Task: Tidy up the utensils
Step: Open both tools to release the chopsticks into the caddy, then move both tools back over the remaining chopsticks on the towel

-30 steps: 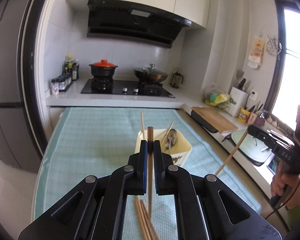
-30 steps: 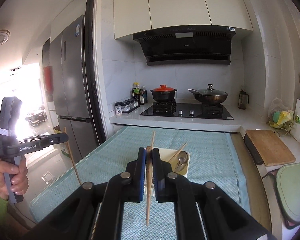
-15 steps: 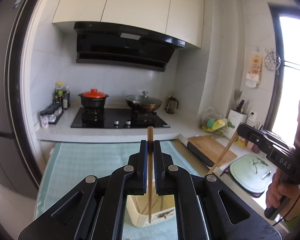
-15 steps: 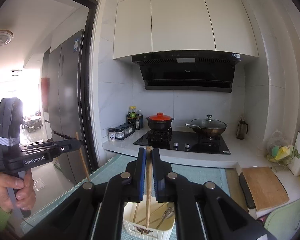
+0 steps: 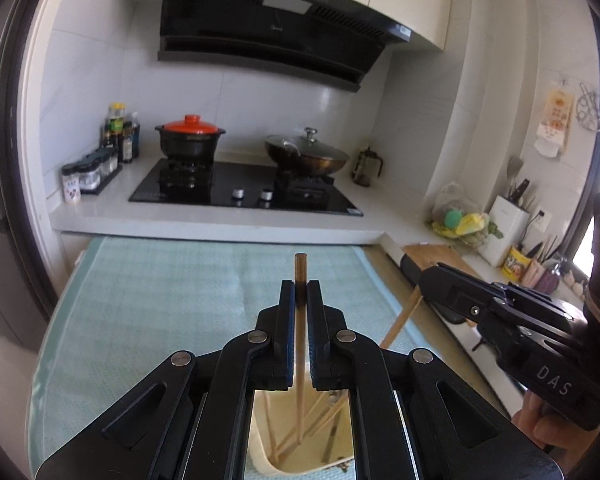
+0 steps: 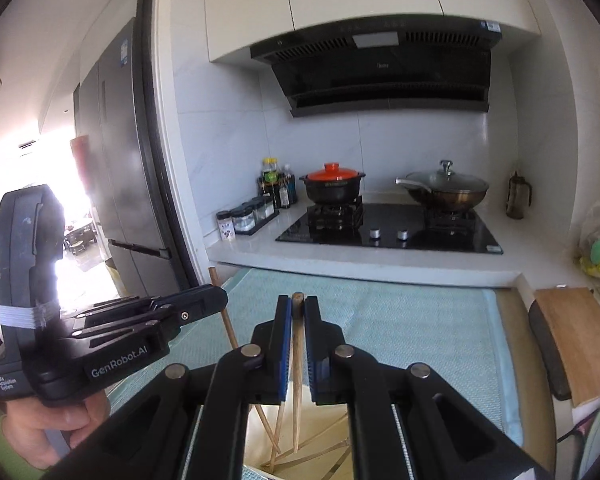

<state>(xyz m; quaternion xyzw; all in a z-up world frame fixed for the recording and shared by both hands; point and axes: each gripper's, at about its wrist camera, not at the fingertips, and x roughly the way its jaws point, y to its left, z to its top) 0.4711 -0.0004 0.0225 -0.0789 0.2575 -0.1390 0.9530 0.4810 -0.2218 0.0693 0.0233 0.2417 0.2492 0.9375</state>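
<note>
My left gripper (image 5: 300, 292) is shut on a wooden chopstick (image 5: 299, 364) that hangs down into a cream utensil box (image 5: 266, 454) just below. Several chopsticks and a spoon lie in the box. My right gripper (image 6: 298, 308) is shut on another wooden chopstick (image 6: 297, 396), whose tip hangs in the same box (image 6: 320, 440). The right gripper also shows at the right of the left wrist view (image 5: 426, 280) with its chopstick (image 5: 400, 320). The left gripper shows at the left of the right wrist view (image 6: 216, 300) with its chopstick (image 6: 222, 312).
A teal cloth (image 5: 172, 288) covers the table. Behind it a stove (image 5: 244, 192) carries a red-lidded pot (image 5: 190, 140) and a wok (image 5: 306, 156). Spice jars (image 5: 86, 170) stand at the left, a cutting board (image 6: 576, 344) at the right.
Both grippers have come down and together over the box. The two chopsticks now reach into it, and the views have tilted down a little.
</note>
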